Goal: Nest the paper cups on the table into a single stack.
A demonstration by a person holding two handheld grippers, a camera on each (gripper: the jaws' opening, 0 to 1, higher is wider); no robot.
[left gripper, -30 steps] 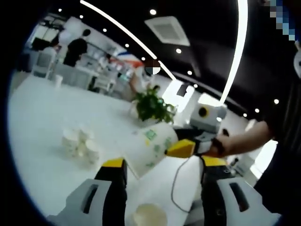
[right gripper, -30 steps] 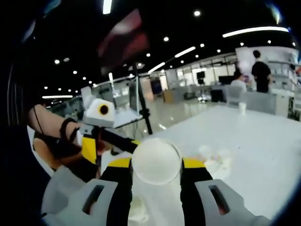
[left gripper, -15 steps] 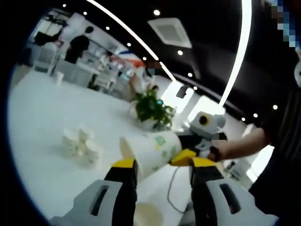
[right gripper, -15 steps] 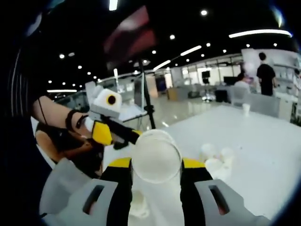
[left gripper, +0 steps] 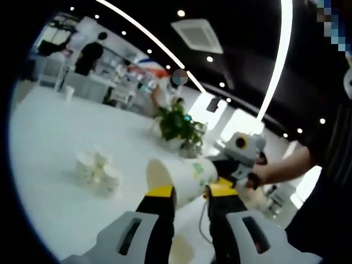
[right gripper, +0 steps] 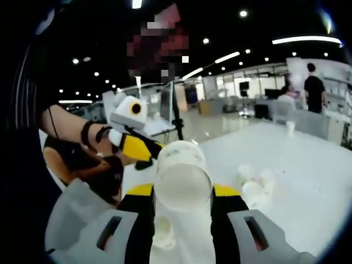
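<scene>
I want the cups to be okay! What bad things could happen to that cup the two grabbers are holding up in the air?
The paper cup sits sideways between the left gripper and the right gripper. Squeezing too hard could crush it. If one lets go early, it may drop onto the table and might scatter the cluster of cups below.

The cup (right gripper: 182,184) hides the right gripper's (right gripper: 182,192) fingertips; the far cups (left gripper: 98,169) blur together, count unclear.
</scene>
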